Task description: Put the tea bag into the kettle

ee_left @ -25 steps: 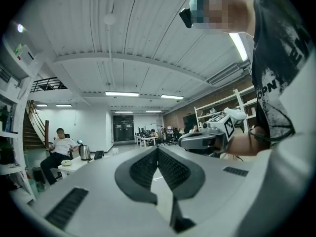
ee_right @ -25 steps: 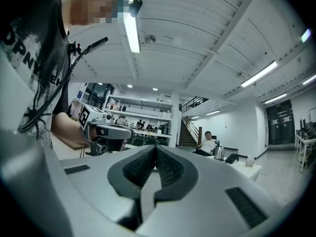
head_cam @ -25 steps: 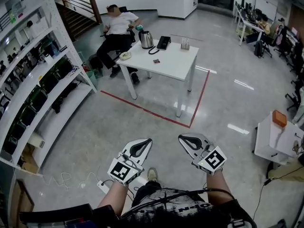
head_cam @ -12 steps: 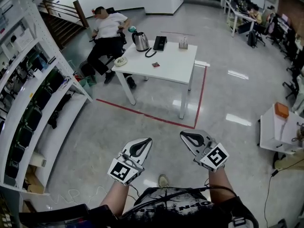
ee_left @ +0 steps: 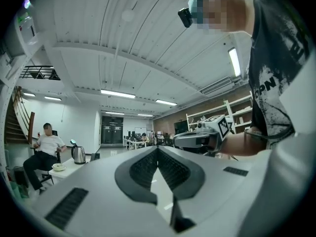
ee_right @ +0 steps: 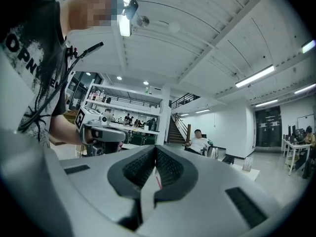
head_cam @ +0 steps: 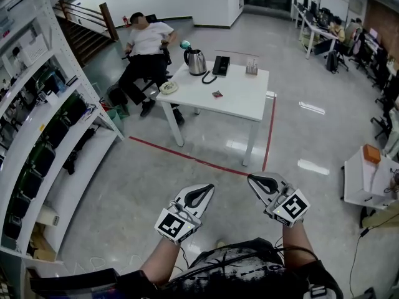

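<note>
Table (head_cam: 240, 101) w/ kettle (head_cam: 196, 61) & tea bag (head_cam: 217, 94) now nearer. L gripper (head_cam: 203, 192) & R gripper (head_cam: 260, 182) closed, empty; approach only.

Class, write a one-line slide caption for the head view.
Shut, empty white left gripper and right gripper, far from the white table bearing a steel kettle.

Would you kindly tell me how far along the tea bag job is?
Done: nothing; the kettle stands on the white table, with a small packet, probably the tea bag, lying apart from it. In hand: nothing; the left gripper and right gripper are shut and empty, short of the table. Left: approach, grasp the packet, drop it into the kettle.
</note>
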The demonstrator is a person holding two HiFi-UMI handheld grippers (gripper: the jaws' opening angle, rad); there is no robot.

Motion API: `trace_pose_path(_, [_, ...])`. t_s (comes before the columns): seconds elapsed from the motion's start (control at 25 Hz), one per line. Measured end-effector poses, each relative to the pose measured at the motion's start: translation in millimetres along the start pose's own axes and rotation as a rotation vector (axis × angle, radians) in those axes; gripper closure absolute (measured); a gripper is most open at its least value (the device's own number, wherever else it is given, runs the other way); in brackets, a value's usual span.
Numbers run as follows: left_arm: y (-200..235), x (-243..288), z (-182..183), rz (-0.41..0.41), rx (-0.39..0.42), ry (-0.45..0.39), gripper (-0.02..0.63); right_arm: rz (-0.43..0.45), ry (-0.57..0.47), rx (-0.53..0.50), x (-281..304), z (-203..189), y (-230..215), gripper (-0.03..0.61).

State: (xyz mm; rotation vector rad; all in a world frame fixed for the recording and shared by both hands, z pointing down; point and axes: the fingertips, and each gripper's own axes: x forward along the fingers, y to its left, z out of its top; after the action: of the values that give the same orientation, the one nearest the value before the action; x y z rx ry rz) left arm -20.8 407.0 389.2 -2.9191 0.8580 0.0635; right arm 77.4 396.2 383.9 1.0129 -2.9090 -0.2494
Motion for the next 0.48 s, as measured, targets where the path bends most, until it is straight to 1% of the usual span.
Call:
trace_pose_path(0.12, [11.0,-9.3,-5.4,0.009,0.026,0.005,0.603,0.011,0.017,-0.013,13.7,-2.0,3.7,0.568])
trace_pose_path(0.28, [22.9,-18.2,-9.8,0.044,-0.004,-0.004,0.603,0.04,0.015,-0.021,25.3,-0.1,7.0,0.569])
trace_pose_path(0.48, [33.7,-18.5,-5.7,0.087,-0.033,-0.004,0.603,0.054,0.017,-0.011,35.1,-6.0,1.7,0.568])
